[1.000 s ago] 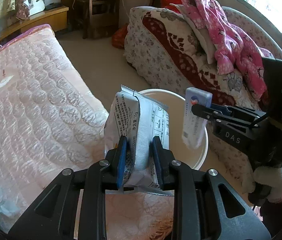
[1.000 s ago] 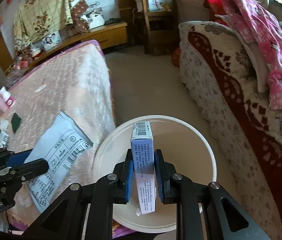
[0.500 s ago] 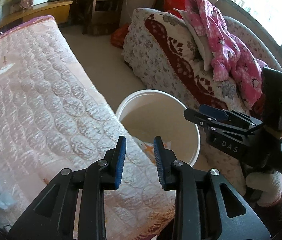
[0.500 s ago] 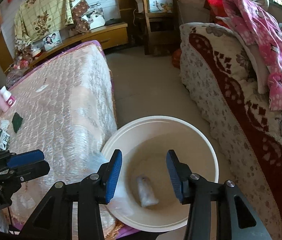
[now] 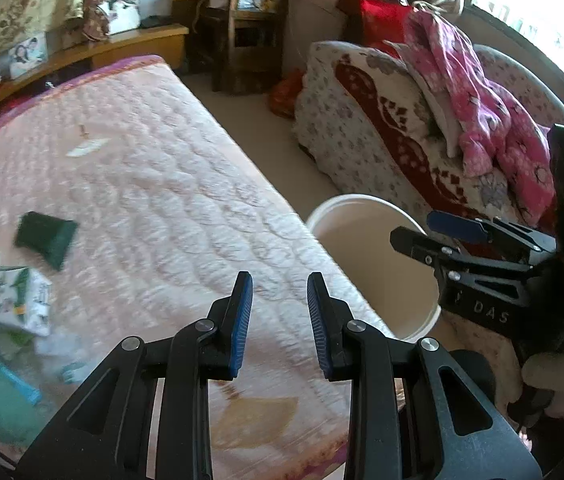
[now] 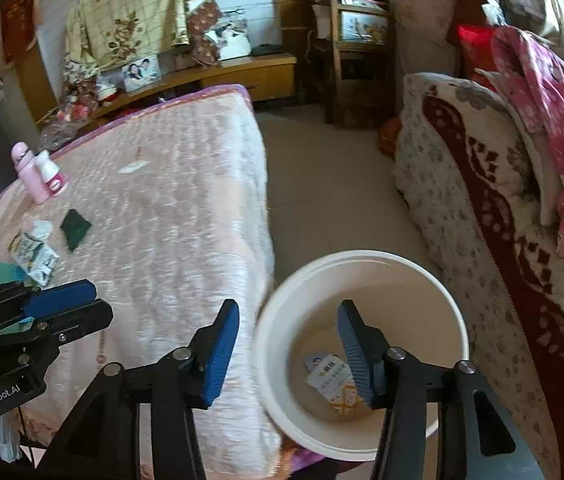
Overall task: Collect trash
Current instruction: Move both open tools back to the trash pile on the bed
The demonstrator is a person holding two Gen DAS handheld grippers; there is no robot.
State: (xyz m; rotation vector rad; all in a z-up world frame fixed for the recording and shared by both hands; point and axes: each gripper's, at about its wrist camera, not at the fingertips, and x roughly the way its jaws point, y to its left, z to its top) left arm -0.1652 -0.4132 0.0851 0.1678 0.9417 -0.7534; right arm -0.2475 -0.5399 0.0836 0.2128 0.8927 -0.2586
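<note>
Blue-padded tongs [image 5: 275, 312] agape (L+R [image 6: 288, 350]) over bed [image 5: 170, 200].

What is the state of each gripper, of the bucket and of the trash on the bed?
left gripper: open, empty, over the bed.
right gripper: open, empty, above the bucket.
white bucket: upright, uncovered, packaging lies inside.
green-white carton: lying flat on the bed.
dark green wrapper: lying flat on the bed.

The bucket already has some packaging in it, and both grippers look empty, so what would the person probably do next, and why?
Probably swing the open left gripper back toward the dark green wrapper and the small carton on the pink mattress. Both lie loose there, while the white bucket holds only dropped packets.
</note>
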